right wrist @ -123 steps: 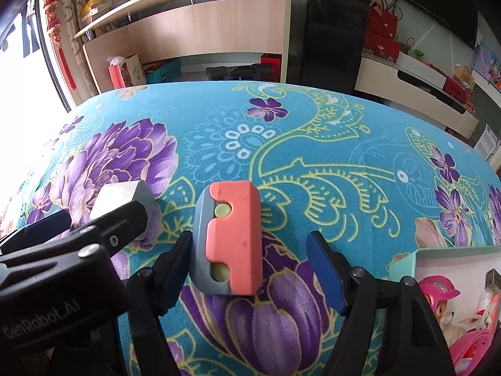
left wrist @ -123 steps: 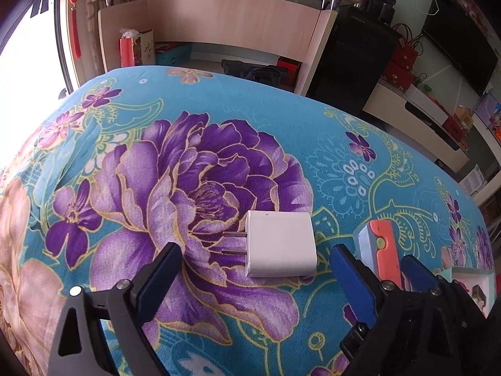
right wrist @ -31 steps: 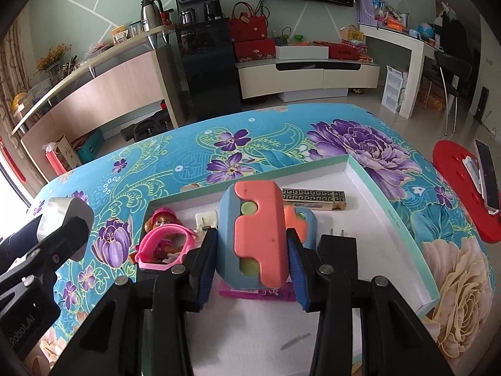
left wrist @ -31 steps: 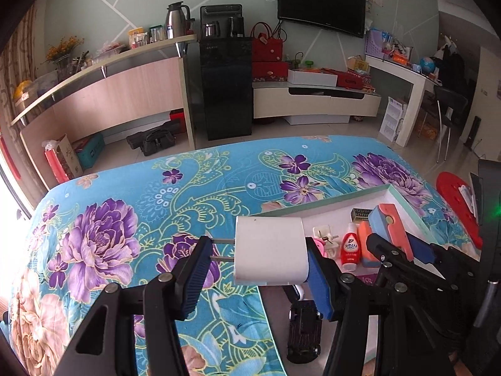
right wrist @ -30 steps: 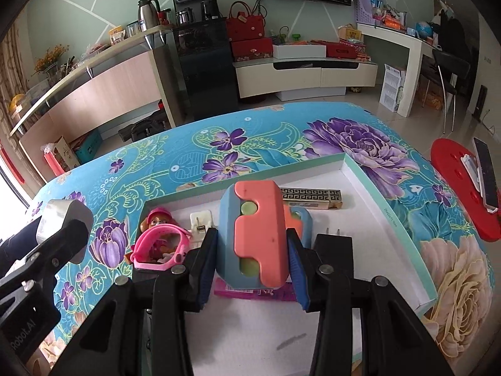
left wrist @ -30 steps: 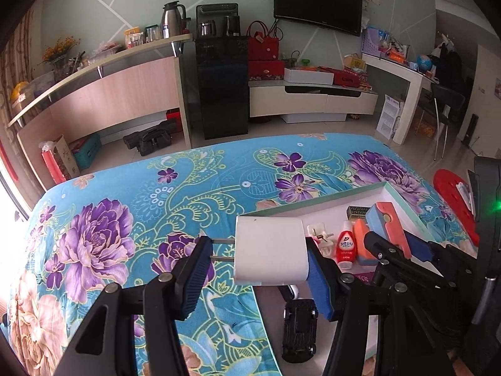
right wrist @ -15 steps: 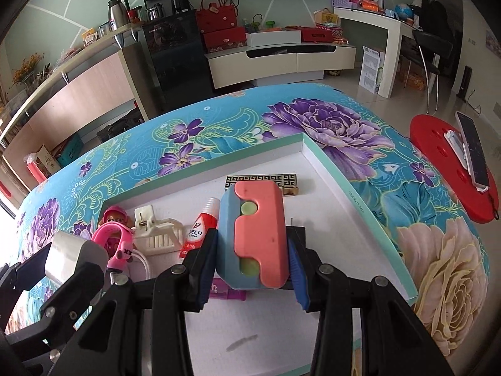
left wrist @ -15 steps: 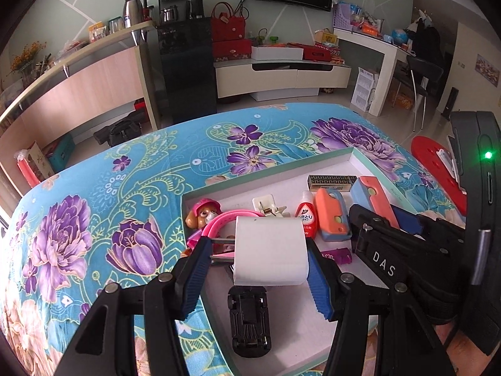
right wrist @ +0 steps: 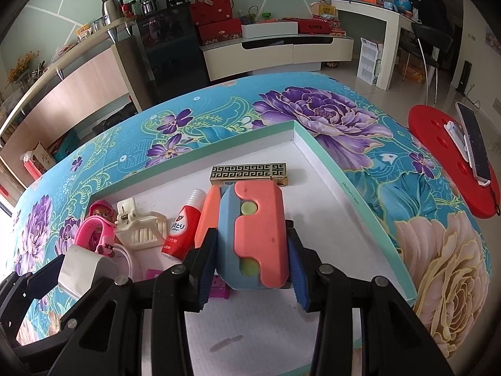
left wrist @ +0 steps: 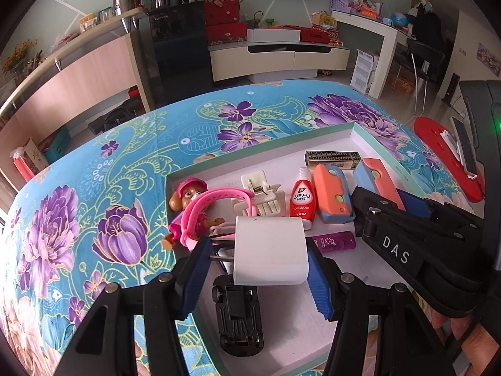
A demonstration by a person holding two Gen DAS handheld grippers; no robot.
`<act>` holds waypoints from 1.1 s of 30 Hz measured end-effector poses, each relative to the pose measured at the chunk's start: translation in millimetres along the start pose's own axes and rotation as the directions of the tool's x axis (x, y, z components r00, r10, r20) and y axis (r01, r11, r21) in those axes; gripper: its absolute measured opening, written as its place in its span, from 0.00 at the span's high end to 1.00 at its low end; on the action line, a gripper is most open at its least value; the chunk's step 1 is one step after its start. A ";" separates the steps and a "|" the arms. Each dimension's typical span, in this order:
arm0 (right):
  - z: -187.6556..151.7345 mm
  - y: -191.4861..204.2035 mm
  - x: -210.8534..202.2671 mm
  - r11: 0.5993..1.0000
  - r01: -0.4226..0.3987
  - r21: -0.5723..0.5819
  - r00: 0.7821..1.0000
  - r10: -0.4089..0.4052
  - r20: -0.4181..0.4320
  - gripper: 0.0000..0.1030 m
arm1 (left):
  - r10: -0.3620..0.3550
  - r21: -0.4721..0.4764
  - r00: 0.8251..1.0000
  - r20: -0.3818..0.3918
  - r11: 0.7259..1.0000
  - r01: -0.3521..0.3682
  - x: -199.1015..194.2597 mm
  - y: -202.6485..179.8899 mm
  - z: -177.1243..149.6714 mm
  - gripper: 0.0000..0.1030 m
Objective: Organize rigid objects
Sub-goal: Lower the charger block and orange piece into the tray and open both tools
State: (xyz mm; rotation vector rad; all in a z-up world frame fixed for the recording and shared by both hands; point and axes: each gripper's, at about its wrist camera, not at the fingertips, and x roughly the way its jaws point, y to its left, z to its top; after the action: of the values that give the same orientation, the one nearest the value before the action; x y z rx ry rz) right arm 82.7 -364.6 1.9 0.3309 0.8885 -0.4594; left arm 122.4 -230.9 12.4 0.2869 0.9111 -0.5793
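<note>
My left gripper [left wrist: 255, 260] is shut on a white plug adapter [left wrist: 269, 250], its prongs pointing left, held above the white tray [left wrist: 353, 128] with a mint rim. In the right wrist view my right gripper [right wrist: 252, 250] is shut on a blue and coral block [right wrist: 253, 235], also over the tray [right wrist: 319, 150]. That gripper and its block [left wrist: 377, 178] show at the right of the left wrist view. The adapter [right wrist: 83, 268] appears at the lower left of the right wrist view.
In the tray lie a pink-hatted dog figure [left wrist: 188, 192], a pink strap [left wrist: 216, 203], a cream hair clip [left wrist: 260, 194], a red bottle [left wrist: 302, 199], another coral and blue block [left wrist: 332, 194], a gold patterned box [left wrist: 333, 158], a purple item [left wrist: 336, 241] and a black toy car [left wrist: 239, 313]. Floral cloth [left wrist: 109, 188] covers the table.
Both grippers have carried their objects from the floral cloth over to the tray and sunk lower above it. The tray's contents now fill more of each view.
</note>
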 end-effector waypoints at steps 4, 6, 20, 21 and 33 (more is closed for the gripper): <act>-1.5 2.3 3.0 1.000 -0.004 -0.012 1.000 0.004 -0.014 0.57 | 0.002 0.011 1.000 -0.007 1.000 -0.002 3.3 -3.4 -1.3 0.41; -2.0 4.1 3.1 1.000 -0.001 -0.021 1.000 0.001 -0.015 0.57 | 0.010 0.020 1.000 -0.007 1.000 -0.010 3.8 -5.3 -1.6 0.41; -1.8 7.8 2.7 0.999 -0.015 -0.039 1.000 0.014 -0.025 0.57 | 0.003 0.008 1.000 -0.015 1.000 -0.003 4.1 -3.5 -0.9 0.39; -1.7 8.2 2.1 0.999 -0.013 -0.042 1.000 0.012 -0.023 0.57 | -0.001 0.005 1.000 -0.015 1.000 0.001 4.2 -3.3 -0.8 0.39; 3.7 12.5 -17.2 0.998 -0.019 -0.057 0.999 0.021 0.033 0.57 | 0.000 -0.022 1.000 0.017 1.000 0.000 -9.3 4.3 3.7 0.31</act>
State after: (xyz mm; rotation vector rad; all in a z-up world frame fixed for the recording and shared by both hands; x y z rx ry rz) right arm 82.2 -351.4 18.9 0.2794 0.8627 -0.4191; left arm 123.0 -225.9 22.1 0.2615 0.9004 -0.5705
